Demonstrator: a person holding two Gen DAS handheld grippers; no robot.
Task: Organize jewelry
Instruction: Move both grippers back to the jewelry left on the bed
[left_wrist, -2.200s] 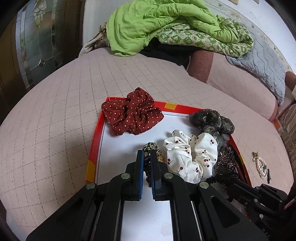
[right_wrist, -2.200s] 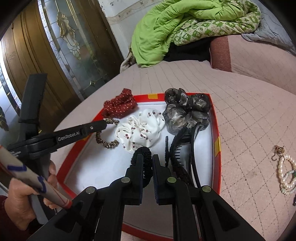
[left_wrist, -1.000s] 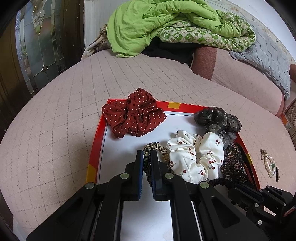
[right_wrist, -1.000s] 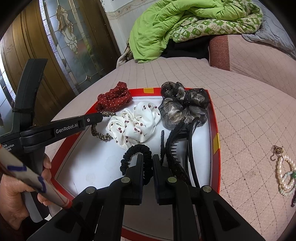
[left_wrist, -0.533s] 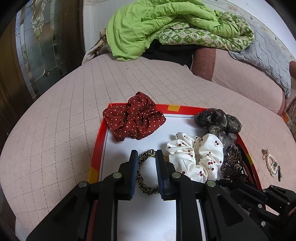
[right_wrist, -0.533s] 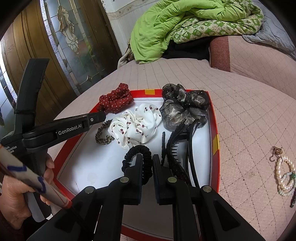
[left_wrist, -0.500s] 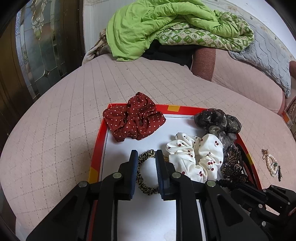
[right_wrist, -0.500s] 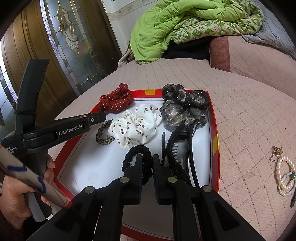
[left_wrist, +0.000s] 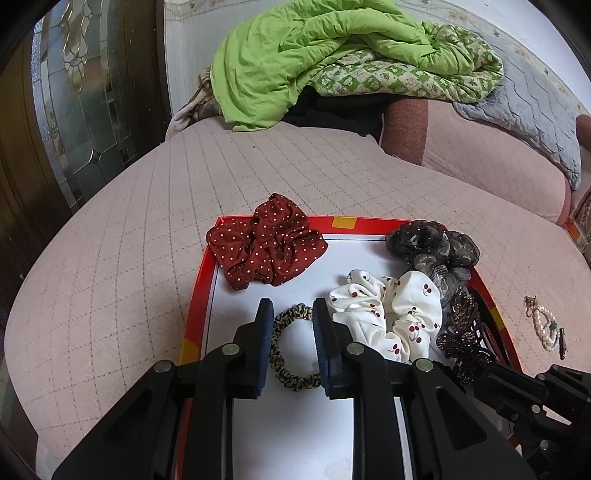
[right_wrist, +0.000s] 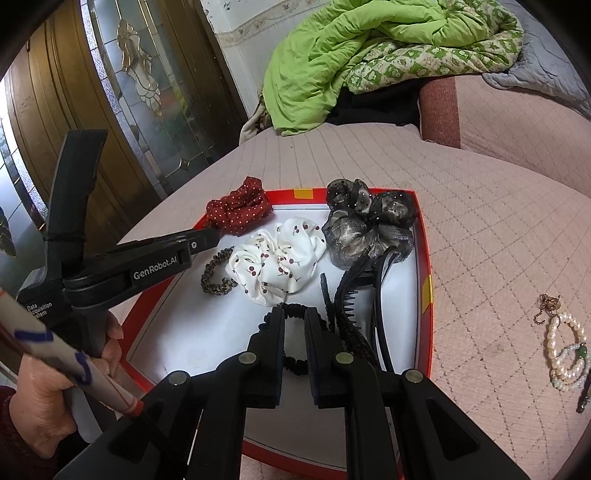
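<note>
From the left wrist view, your left gripper (left_wrist: 290, 314) is spread, its blue pads either side of the leopard band (left_wrist: 286, 350) with a gap on each side; the band lies flat as a ring on the white floor of the tray (left_wrist: 195, 299), near the left rim. The gripper comes in low over the near edge. The red scrunchie (left_wrist: 266, 247) sits in the far left corner, partly over the rim. The white scrunchie (left_wrist: 388, 317) lies just right of the band, and the grey scrunchie (left_wrist: 432, 247) fills the far right corner. A brown clip (left_wrist: 461, 339) lies against the right rim. The pearls (left_wrist: 545, 325) rest on the pink bed (left_wrist: 129, 258) beyond the right rim, well apart from the tray.

From the right wrist view, your right gripper (right_wrist: 294, 319) is only slightly parted, with the black band (right_wrist: 295, 310) lying between its tips; whether the pads press it, you cannot tell. It reaches in over the near edge. The black clips (right_wrist: 354, 291) lie just right of it, along the right side. Your left hand (right_wrist: 48, 391) grips the handle of the left gripper (right_wrist: 212, 238), whose tip is over the left rim, near the red scrunchie (right_wrist: 238, 210) and above the leopard band (right_wrist: 216, 277). The white scrunchie (right_wrist: 277, 258) sits mid-tray, the grey scrunchie (right_wrist: 369, 221) behind it. The pearls (right_wrist: 565, 347) lie on the bed, right of the tray (right_wrist: 424, 258).
</note>
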